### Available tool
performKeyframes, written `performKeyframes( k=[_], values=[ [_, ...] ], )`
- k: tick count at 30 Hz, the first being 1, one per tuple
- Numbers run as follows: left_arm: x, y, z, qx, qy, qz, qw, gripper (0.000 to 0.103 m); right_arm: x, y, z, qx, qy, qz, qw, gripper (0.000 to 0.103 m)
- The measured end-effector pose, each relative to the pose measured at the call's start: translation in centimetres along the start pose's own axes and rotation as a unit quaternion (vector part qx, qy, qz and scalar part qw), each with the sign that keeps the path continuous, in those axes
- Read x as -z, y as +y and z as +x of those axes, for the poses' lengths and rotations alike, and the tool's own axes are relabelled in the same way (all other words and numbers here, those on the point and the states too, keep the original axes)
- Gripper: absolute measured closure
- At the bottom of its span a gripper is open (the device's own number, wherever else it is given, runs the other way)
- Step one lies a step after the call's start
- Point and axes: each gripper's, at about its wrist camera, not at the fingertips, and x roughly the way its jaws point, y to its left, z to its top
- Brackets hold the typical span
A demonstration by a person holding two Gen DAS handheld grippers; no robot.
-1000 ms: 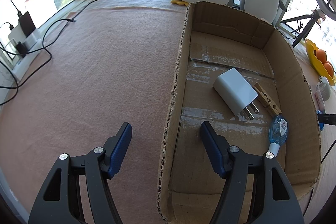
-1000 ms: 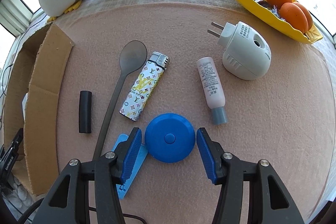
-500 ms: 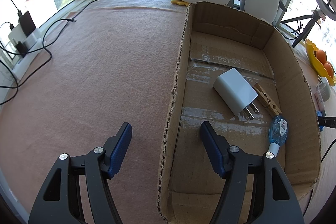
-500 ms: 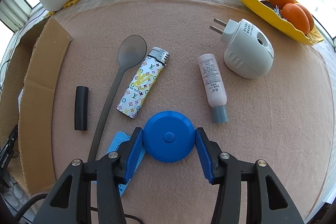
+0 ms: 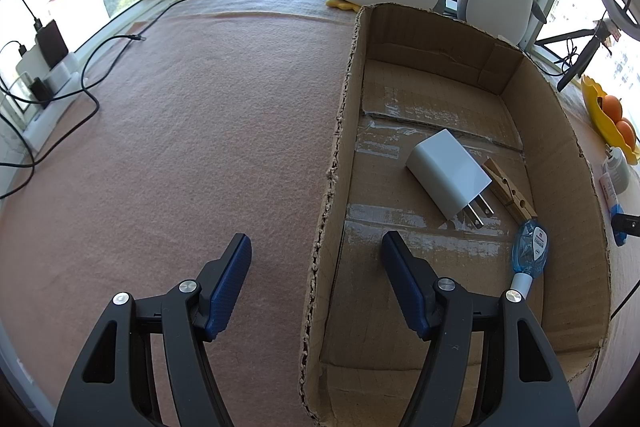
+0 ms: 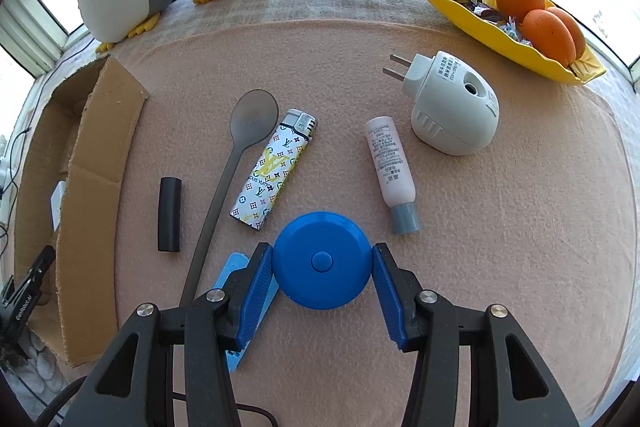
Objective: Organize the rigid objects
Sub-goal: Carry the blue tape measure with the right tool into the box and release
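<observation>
Pinching the blue round tape measure (image 6: 321, 259), right hand-held gripper (image 6: 322, 281) sits w/ lighter (image 6: 274, 169) just beyond it; left hand-held gripper (image 5: 316, 291) spread, straddling cardboard box (image 5: 332, 187) wall.

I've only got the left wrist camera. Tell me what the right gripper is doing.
Observer: The right gripper is closed on a blue round case, with both pads against its sides.
Operator: List what's still outside the cardboard box.
Observer: A grey spoon, a patterned lighter, a black cylinder, a pink tube and a white plug-in device.
Operator: Say whether anything crowds the case.
Observer: A flat light-blue piece lies beside it, partly under the gripper finger on the picture's left.
</observation>
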Motion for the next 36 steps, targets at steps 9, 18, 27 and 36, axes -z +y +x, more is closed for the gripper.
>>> performKeyframes(
  k=[9, 18, 27, 36],
  values=[
    [0.0, 0.0, 0.0, 0.0, 0.0, 0.0, 1.0, 0.034, -0.4, 3.9, -3.3, -0.035, -0.043, -0.025, 0.998, 0.057],
    [0.0, 0.1, 0.0, 0.0, 0.0, -0.001, 1.0, 0.034, 0.3, 10.1, -5.5, -0.08, -0.068, -0.086, 0.991, 0.057],
    [0.1, 0.1, -0.1, 0.001, 0.0, -0.002, 1.0, 0.034, 3.0, 16.0, -5.7, -0.116, -0.063, -0.16, 0.978, 0.057],
    [0.0, 0.1, -0.1, 0.001, -0.001, -0.004, 1.0, 0.034, 5.0, 18.4, -4.7, -0.118, -0.054, -0.192, 0.973, 0.057]
  ],
)
